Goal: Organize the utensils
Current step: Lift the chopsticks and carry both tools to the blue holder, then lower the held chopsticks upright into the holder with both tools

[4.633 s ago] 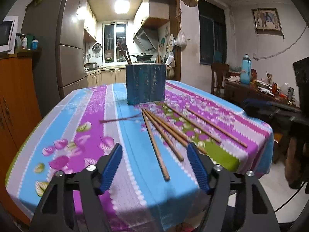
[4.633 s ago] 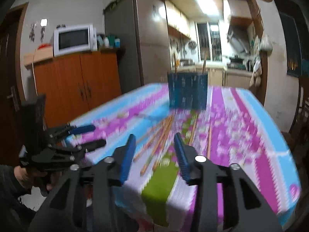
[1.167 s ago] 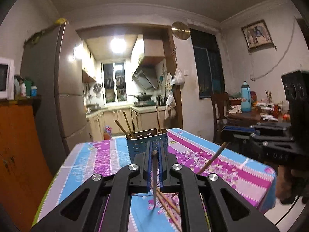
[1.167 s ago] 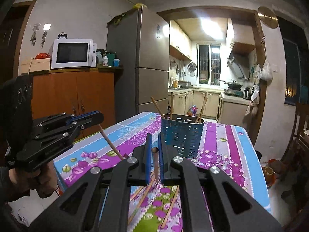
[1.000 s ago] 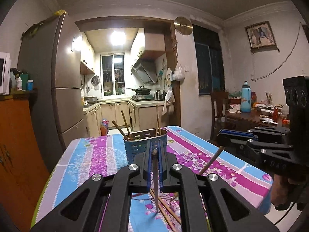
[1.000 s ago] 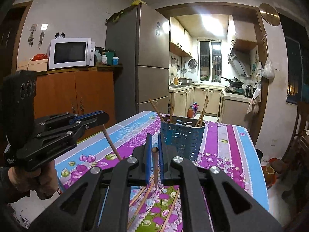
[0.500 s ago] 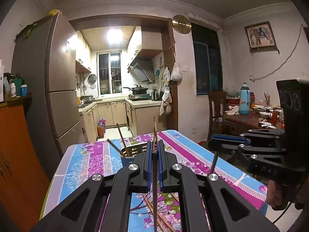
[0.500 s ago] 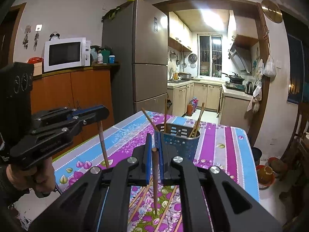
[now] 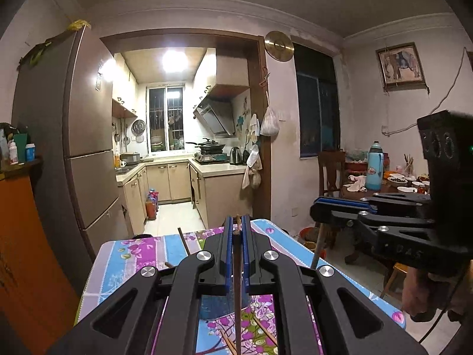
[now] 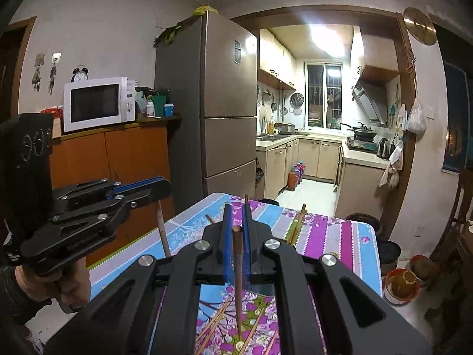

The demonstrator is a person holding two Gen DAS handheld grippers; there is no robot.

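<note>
One chopstick (image 9: 237, 281) hangs point-down between the clenched jaws of the left gripper (image 9: 236, 230), and a second chopstick (image 10: 237, 278) hangs the same way in the right gripper (image 10: 236, 222), whose jaws are clamped on it. Both hang above the desk (image 10: 334, 233), over the loose chopsticks (image 10: 212, 325) near its front edge. Compared with a second ago, both grippers are higher and the blue holder (image 9: 218, 304) is mostly hidden behind them.

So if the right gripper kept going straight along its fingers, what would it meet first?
Probably the blue perforated utensil holder, mostly hidden behind the right gripper, which is shut on a brown wooden chopstick hanging tip-down. Depth is unclear.
</note>
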